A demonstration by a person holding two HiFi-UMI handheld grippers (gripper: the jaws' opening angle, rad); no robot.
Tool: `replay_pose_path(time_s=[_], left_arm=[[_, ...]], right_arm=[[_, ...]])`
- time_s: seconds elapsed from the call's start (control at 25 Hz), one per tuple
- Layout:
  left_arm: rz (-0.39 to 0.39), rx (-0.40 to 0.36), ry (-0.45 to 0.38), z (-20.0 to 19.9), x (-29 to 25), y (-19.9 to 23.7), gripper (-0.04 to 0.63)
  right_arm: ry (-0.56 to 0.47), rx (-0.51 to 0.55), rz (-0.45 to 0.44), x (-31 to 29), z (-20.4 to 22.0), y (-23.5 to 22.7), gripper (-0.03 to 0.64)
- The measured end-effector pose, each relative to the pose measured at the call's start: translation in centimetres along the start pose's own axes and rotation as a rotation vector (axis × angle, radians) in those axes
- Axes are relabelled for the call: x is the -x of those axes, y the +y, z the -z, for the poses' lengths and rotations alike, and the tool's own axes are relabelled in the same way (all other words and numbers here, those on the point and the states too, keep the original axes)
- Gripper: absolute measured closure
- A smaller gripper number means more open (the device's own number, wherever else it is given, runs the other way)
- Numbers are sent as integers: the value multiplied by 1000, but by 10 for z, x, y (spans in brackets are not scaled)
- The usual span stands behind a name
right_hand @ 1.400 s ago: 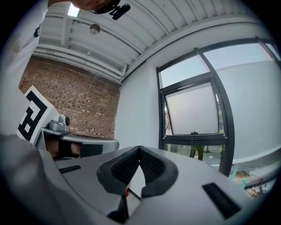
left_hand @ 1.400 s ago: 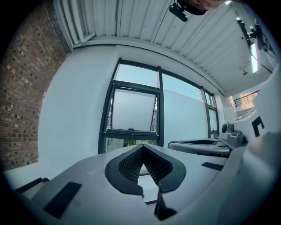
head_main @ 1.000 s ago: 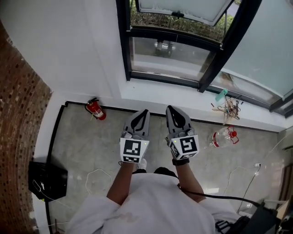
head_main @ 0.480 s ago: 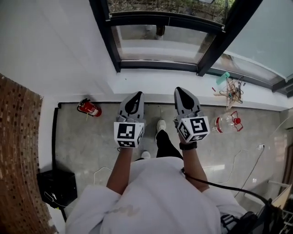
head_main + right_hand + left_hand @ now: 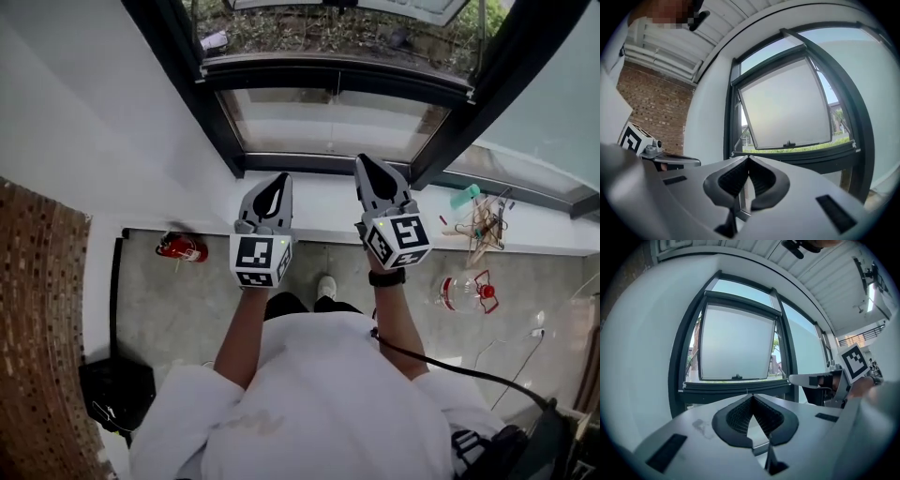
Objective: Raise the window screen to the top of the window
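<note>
Head view: your left gripper (image 5: 280, 180) and right gripper (image 5: 365, 164) are both closed, empty. Window screen (image 5: 740, 385) sits down at the bottom rail of the window (image 5: 678, 366), ahead of them. 1 clear bottle (image 5: 462, 289) on the floor (image 5: 187, 309), contents unreadable.

head overhead, 2 gripper views facing window (image 5: 736, 343)

Window frame (image 5: 217, 141) is seen blk; brick wall (image 5: 37, 309) red-brown, speckled; fire extinguisher (image 5: 180, 248) red; floor (image 5: 187, 300) grey. Left claw (image 5: 277, 180) & right claw (image 5: 367, 163) are shown grey w/ blk/wht square markers.
</note>
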State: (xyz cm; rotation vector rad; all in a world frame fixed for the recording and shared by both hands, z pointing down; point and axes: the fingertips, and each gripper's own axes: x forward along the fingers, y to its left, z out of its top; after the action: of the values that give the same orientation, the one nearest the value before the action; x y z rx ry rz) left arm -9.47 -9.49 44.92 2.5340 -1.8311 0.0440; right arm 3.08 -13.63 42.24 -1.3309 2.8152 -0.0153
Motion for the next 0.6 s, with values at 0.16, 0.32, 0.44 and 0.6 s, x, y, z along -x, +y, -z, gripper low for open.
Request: replay_pose_path(time_s=[0.16, 0.32, 0.44, 0.6], left_arm=[[-20, 8, 50, 15, -32, 14, 595], [0, 20, 70, 27, -69, 33, 595], [35, 19, 55, 23, -113, 45, 595], [91, -10, 22, 8, -159, 55, 595]], right_arm=[[110, -148, -18, -33, 52, -28, 614], [150, -211, -26, -65, 83, -37, 614], [133, -185, -13, -101, 76, -53, 614], [106, -117, 4, -142, 56, -70, 614]])
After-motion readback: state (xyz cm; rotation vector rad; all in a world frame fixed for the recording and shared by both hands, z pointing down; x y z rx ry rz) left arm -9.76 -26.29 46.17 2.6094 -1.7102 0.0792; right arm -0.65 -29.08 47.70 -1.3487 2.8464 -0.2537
